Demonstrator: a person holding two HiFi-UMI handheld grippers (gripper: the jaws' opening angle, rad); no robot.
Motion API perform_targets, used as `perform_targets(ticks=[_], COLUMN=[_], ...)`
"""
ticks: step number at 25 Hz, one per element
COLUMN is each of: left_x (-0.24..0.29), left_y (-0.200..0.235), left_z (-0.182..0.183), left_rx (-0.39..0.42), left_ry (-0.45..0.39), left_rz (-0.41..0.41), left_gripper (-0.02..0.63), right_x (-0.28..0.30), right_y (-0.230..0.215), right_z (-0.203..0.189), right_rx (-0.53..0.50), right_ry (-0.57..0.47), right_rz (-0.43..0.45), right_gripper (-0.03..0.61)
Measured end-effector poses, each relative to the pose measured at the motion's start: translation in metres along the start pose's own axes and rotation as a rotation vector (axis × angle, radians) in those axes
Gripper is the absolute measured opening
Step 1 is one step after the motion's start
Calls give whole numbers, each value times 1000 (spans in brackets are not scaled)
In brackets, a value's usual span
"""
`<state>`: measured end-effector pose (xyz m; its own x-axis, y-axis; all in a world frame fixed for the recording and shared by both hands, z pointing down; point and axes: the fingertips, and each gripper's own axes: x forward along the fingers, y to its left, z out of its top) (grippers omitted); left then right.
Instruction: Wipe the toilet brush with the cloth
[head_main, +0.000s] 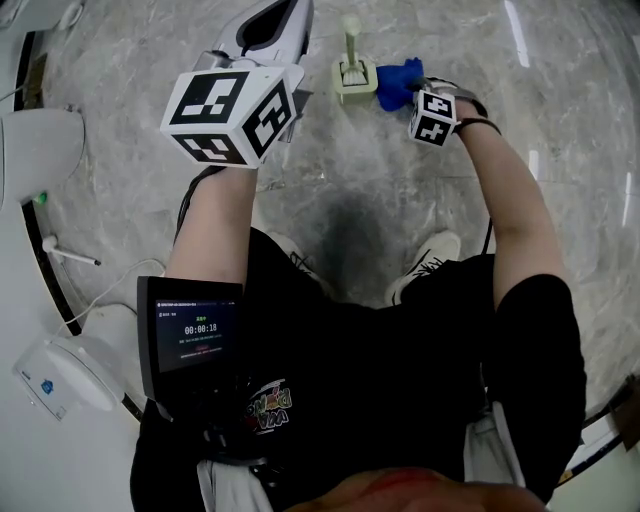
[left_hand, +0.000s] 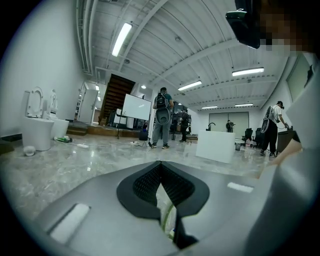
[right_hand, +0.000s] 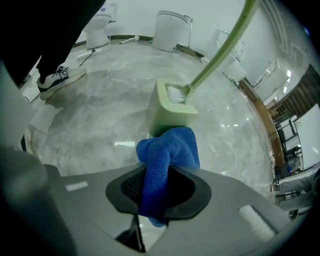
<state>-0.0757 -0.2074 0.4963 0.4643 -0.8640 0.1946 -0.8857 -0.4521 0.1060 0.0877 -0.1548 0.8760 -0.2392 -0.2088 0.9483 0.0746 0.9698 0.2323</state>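
A pale green toilet brush (head_main: 352, 45) stands upright in its square holder (head_main: 355, 82) on the marble floor; in the right gripper view the holder (right_hand: 172, 114) lies just past the jaws, and the brush handle (right_hand: 220, 50) slants up to the right. My right gripper (right_hand: 162, 172) points steeply down, shut on a bunched blue cloth (right_hand: 167, 150). In the head view the cloth (head_main: 398, 82) is right beside the holder. My left gripper (head_main: 270, 25) is held high and about level, away from the brush. Its jaws (left_hand: 160, 167) are shut, and I see nothing clamped between them.
White toilets (head_main: 40, 140) line the left wall, and more toilets (right_hand: 172, 31) stand behind the brush. The person's shoes (head_main: 430, 255) are planted just short of the holder. Ahead of the left gripper stand people (left_hand: 162, 117) and a white block (left_hand: 217, 145).
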Motion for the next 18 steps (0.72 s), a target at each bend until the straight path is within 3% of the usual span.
perform_targets(ticks=[6,11,14,18], left_x=[-1,2,2,1], left_y=[0,-1,1,2], left_z=[1,-4,-5,-4], left_rx=[-13,-14,-18,-23], left_ry=[-11,6,7,1], left_rz=[-2,-4,-1,0], left_gripper=[0,0,0,0], right_x=[3,0,-13,-48], right_y=[14,28,26,-1], right_z=[-2,8,20,34], right_rx=[-8,5,82,170], right_ry=[10,4,-29,-33], right_rz=[15,128,220,260], right_gripper=[89,112,198,235])
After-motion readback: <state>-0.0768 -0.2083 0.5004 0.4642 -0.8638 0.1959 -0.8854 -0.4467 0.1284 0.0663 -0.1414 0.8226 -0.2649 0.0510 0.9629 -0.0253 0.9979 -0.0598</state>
